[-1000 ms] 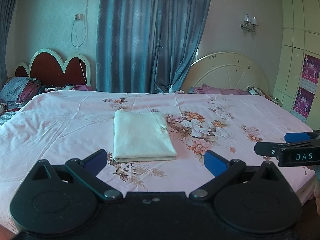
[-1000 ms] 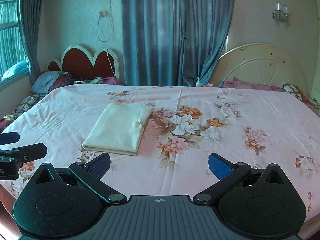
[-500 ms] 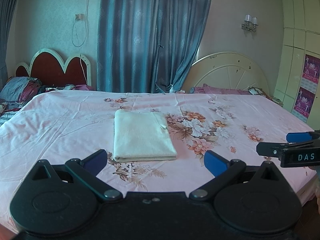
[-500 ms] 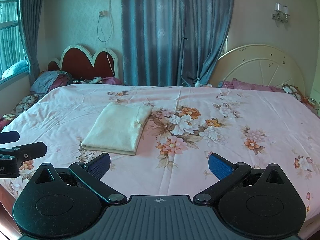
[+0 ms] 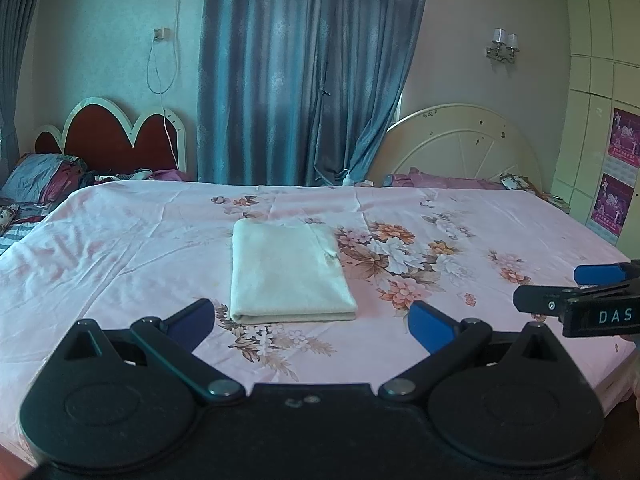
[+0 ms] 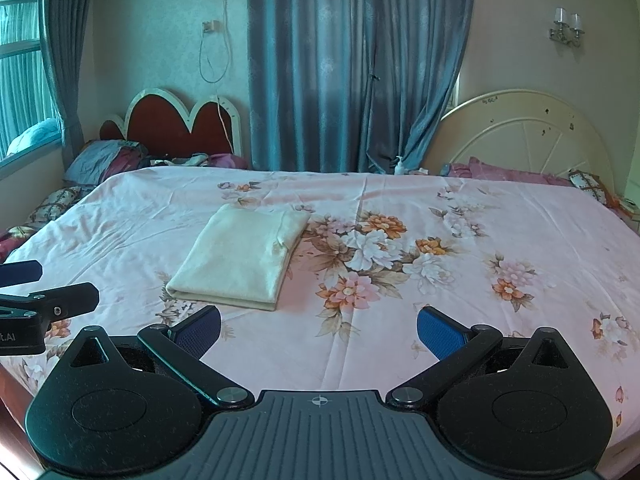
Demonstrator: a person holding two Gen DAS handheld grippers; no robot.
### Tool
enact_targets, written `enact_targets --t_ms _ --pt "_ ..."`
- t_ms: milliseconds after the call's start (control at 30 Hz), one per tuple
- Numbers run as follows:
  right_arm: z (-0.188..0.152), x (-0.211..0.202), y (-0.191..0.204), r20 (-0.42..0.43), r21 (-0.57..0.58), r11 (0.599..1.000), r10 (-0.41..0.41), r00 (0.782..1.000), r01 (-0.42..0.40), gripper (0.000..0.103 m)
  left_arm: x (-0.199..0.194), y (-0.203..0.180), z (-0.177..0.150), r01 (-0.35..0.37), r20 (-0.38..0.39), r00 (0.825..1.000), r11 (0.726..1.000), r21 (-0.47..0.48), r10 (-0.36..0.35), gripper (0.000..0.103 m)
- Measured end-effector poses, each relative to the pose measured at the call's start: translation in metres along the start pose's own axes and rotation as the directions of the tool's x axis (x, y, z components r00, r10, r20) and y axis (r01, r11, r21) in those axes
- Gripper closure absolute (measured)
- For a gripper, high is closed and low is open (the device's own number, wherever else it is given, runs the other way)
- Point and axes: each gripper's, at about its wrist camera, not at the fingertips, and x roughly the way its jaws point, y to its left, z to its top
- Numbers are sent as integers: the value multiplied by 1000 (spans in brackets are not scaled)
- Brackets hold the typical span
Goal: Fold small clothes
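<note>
Left wrist view: I'm holding the left gripper (image 5: 310,322) released, blue pads spread wide and gripping nothing, hovering over the near edge of the bed sheet (image 5: 120,248). The cream folded cloth (image 5: 290,272) is lying flat mid-bed, just beyond the pads, fold edge facing me (looking like a finished rectangle, so I'm judging the fold done and staying clear so as not to disturb it). The right gripper (image 5: 588,292) is poking in from the right, off the cloth.

Right wrist view: I'm keeping the right gripper (image 6: 318,330) released too, empty, with the folded cloth (image 6: 240,258) ahead and left, untouched. The left gripper (image 6: 44,292) is sitting at the left edge, apart from the cloth.
</note>
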Motion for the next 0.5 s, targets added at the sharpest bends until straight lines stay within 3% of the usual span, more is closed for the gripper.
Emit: enact_targets --t_ms 500 --pt "1 10 5 -8 -8 1000 11 1000 -11 0 2 6 -1 -6 11 1000 1000 7 6 1"
